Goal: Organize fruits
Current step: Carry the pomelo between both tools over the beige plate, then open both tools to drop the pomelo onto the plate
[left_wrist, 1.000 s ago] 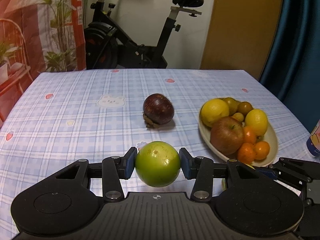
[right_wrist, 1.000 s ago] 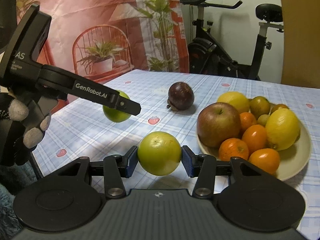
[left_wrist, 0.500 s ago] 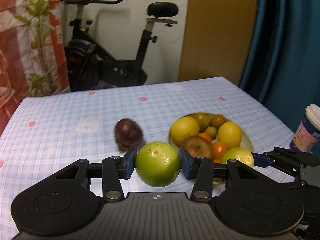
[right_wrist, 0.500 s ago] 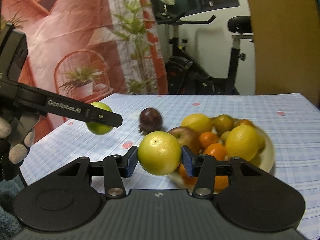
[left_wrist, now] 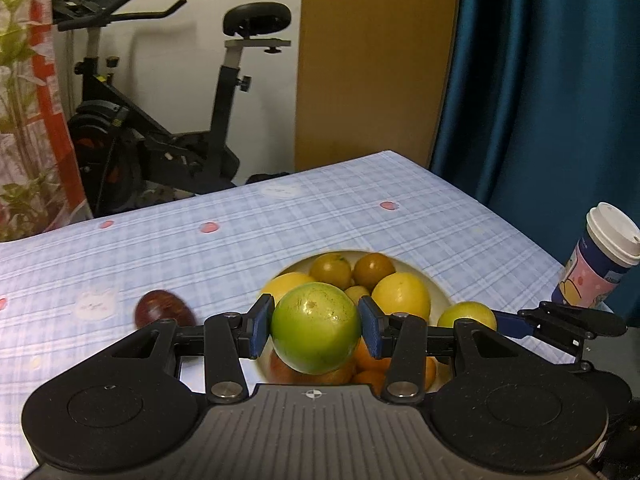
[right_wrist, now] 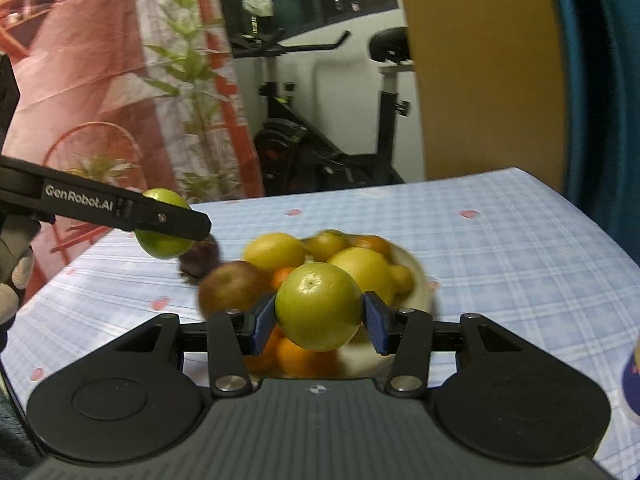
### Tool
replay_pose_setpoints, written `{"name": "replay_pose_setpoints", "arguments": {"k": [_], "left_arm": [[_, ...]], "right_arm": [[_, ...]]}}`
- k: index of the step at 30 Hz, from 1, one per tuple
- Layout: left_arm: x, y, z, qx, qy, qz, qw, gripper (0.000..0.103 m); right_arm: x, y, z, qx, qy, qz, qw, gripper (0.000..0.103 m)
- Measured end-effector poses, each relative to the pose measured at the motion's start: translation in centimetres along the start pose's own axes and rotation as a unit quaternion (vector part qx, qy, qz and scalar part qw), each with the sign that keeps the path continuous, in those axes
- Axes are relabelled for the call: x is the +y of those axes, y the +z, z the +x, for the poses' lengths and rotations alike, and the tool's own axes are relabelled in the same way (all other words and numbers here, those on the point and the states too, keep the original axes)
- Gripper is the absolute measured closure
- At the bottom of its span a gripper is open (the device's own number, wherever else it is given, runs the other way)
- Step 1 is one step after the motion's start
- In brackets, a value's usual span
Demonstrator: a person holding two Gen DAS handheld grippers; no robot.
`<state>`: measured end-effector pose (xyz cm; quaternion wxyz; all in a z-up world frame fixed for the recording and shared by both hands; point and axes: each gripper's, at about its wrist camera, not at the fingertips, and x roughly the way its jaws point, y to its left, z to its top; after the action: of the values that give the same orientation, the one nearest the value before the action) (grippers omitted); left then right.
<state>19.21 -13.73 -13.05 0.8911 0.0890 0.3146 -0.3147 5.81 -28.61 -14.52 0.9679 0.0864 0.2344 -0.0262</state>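
Observation:
My left gripper (left_wrist: 316, 330) is shut on a green round fruit (left_wrist: 316, 328), held above the near side of the cream fruit plate (left_wrist: 440, 292). My right gripper (right_wrist: 319, 312) is shut on a yellow-green citrus fruit (right_wrist: 319, 306), also held above the plate (right_wrist: 418, 280). The plate holds lemons (left_wrist: 400, 296), a red apple (right_wrist: 232, 288) and small oranges (right_wrist: 298, 356). A dark purple fruit (left_wrist: 162, 312) lies on the checked cloth left of the plate. The right gripper's fruit shows in the left wrist view (left_wrist: 466, 314); the left gripper's fruit shows in the right wrist view (right_wrist: 162, 232).
A lidded paper cup (left_wrist: 600, 256) stands at the table's right edge. An exercise bike (left_wrist: 168, 120) stands behind the table, with a blue curtain (left_wrist: 540, 80) to the right and a printed plant backdrop (right_wrist: 100, 80) to the left.
Both grippers, each still holding its fruit, have risen and moved toward the plate and now hang over it. The purple fruit has not moved.

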Motion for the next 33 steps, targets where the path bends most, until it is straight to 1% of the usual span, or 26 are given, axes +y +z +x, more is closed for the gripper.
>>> {"name": "replay_pose_setpoints", "arguments": {"k": [5,9,15,23,29,31,33], "left_arm": [[-0.4,1.0,2.2,0.010,-0.006,0.005,0.9999,0.055],[-0.7,1.4,3.9,0.021,-0.008,0.010,0.9997,0.054],[-0.8,1.8,6.1,0.034,-0.010,0.012,0.9993,0.054],[-1.2,2.2,8.3,0.040,-0.016,0.012,0.9990,0.054],[-1.2,2.2,9.0,0.044,-0.021,0.004,0.9988,0.054],[-1.0,2.3,9.1,0.043,-0.024,-0.002,0.9988,0.052],[-0.8,2.6,9.0,0.045,-0.030,-0.009,0.9985,0.048]], "right_arm": [[-1.3,0.0,1.1,0.013,-0.016,-0.005,1.000,0.054],[-1.7,-0.2,2.1,0.025,-0.015,-0.009,1.000,0.054],[-1.4,-0.4,2.7,0.025,-0.010,-0.024,0.999,0.054],[-1.2,-0.2,3.2,0.026,-0.009,-0.032,0.999,0.053],[-1.1,-0.1,3.3,0.029,-0.010,-0.033,0.999,0.052],[-1.1,-0.1,3.4,0.030,-0.012,-0.033,0.999,0.052],[-1.0,0.1,3.4,0.030,-0.015,-0.033,0.999,0.046]]}}
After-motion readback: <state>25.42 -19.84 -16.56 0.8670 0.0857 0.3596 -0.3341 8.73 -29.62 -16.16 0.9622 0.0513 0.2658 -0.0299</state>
